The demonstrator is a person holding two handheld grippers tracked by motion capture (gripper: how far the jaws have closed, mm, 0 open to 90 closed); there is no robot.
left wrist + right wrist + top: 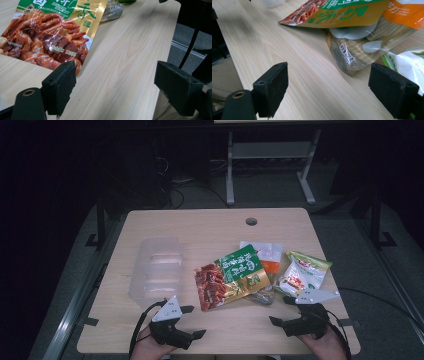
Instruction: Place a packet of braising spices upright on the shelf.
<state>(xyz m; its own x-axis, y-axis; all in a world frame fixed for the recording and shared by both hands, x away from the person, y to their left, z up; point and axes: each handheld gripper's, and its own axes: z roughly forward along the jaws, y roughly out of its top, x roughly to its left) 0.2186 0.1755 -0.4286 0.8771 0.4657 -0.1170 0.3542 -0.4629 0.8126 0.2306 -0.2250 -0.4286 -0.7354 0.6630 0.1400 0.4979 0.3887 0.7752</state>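
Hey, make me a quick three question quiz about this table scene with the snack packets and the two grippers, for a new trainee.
1. True or false: the left gripper is shut on the big green and gold packet.
2. Multiple choice: the clear plastic container sits A) left of the packets, B) right of the packets, C) on top of the packets.
3. Fill in: the big green and gold packet partly lies over the ______ and white packet behind it.

Key: 1 false, both the left gripper and the right gripper are open and hold nothing. 2 A. 3 orange.
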